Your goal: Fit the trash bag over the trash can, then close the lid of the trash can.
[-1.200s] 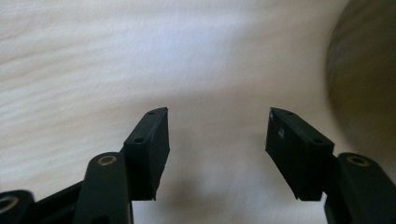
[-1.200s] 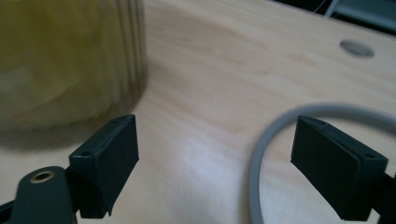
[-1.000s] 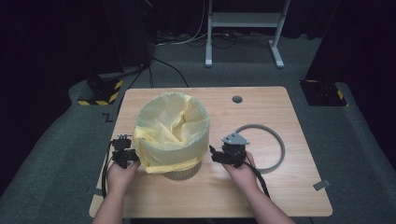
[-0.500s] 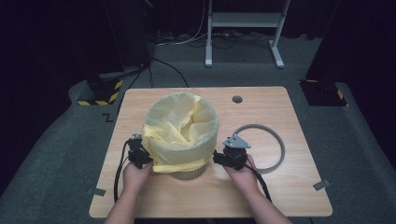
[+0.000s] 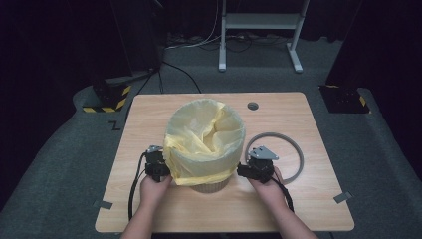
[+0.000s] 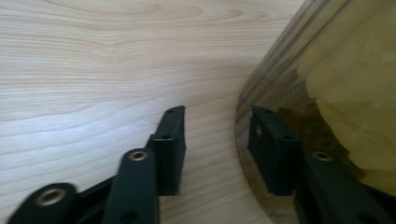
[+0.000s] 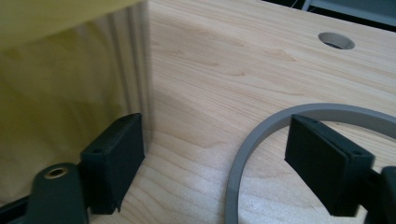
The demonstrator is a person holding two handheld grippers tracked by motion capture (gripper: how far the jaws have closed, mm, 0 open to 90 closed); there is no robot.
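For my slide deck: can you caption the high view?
Two hand-held grippers, left gripper and right gripper, flank a bin lined with a yellow bag; a grey ring lies alongside.

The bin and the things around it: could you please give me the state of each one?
Bin: upright on the table.
Yellow bag: lining the bin, folded over its rim, mouth open.
Grey ring: flat on the table, off the bin.
Left tool: open, beside the bin.
Right tool: open, holding nothing.

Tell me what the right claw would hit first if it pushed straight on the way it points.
Probably the bin: the right claw stands open beside its clear wall, left pad almost against it. The grey ring lies flat between the pads and might be scraped; depth is unclear.
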